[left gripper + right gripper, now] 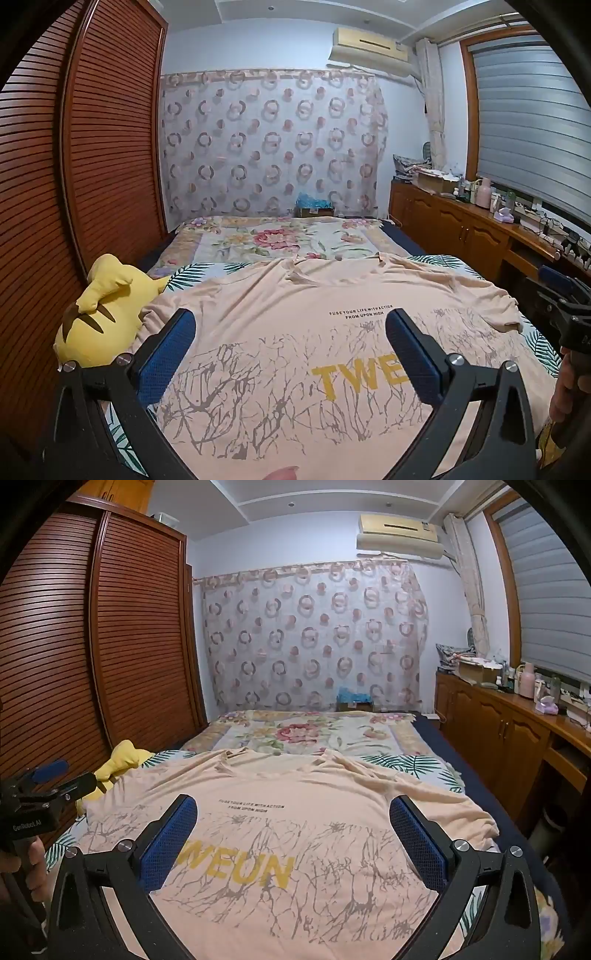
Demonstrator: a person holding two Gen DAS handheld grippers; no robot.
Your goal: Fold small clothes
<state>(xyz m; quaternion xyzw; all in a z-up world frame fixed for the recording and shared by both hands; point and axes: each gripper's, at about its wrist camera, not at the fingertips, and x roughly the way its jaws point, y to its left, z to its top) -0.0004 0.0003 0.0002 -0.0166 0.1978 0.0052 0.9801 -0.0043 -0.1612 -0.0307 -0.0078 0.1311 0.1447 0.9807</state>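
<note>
A peach T-shirt (295,332) with yellow letters and a grey branch print lies spread flat, front up, on the bed; it also shows in the right wrist view (295,812). Its neck points away from me and its right sleeve (461,812) is rumpled. My left gripper (290,332) is open and empty, held above the shirt's lower left part. My right gripper (293,816) is open and empty above the shirt's lower right part. Each gripper shows at the edge of the other's view, the right one (569,295) and the left one (51,775).
A yellow plush toy (99,314) lies at the shirt's left edge against the louvred wardrobe (55,184). A floral quilt (280,240) covers the far bed. A wooden sideboard (517,720) with clutter runs along the right.
</note>
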